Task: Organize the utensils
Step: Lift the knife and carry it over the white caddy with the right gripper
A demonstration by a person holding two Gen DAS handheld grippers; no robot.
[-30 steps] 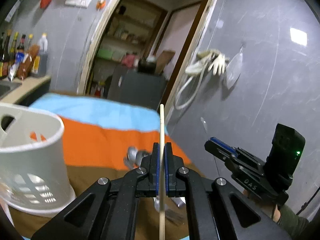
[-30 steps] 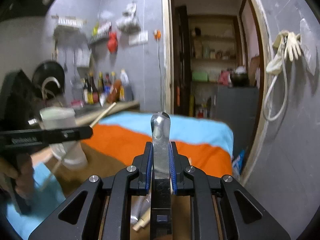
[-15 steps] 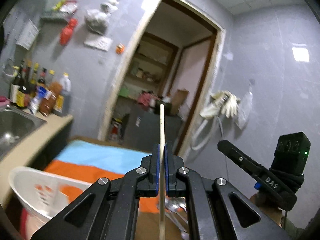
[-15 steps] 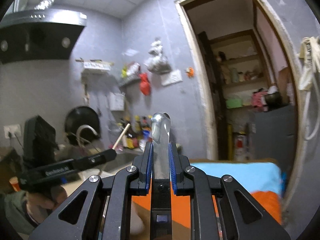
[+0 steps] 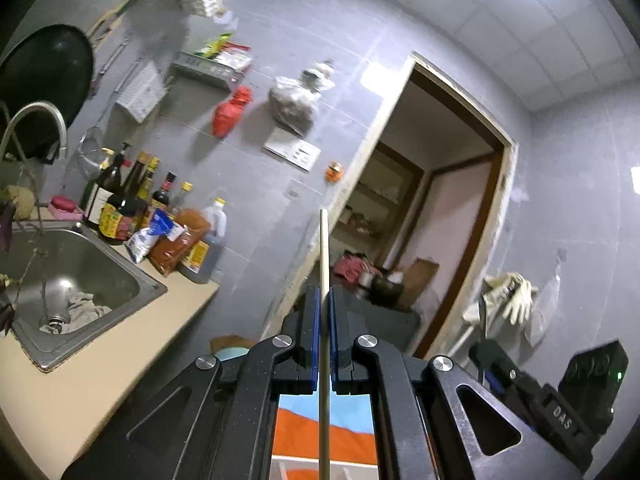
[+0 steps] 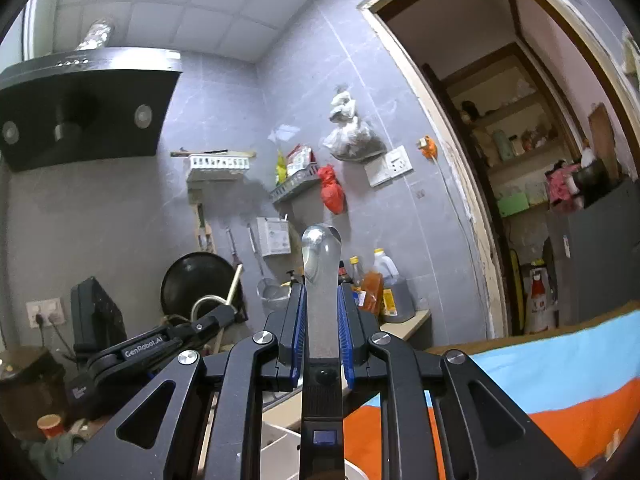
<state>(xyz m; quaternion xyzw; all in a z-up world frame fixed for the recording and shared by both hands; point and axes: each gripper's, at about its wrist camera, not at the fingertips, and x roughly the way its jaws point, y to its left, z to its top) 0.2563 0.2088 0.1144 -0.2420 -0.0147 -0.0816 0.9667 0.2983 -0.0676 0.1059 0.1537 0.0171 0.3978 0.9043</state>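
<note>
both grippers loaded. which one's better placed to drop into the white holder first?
Marginally the left gripper: its chopstick hangs over the white holder rim seen between its fingers. The right gripper, clamping a metal utensil, sees it lower-left.

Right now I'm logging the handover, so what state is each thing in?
Left tool: shut on the chopstick.
Chopstick: clamped, pointing upward.
Right tool: shut on the metal utensil.
Metal utensil: clamped, handle end up.
White holder: below the right tool, only its rim shows.
Sink: a rag lies in the basin.
</note>
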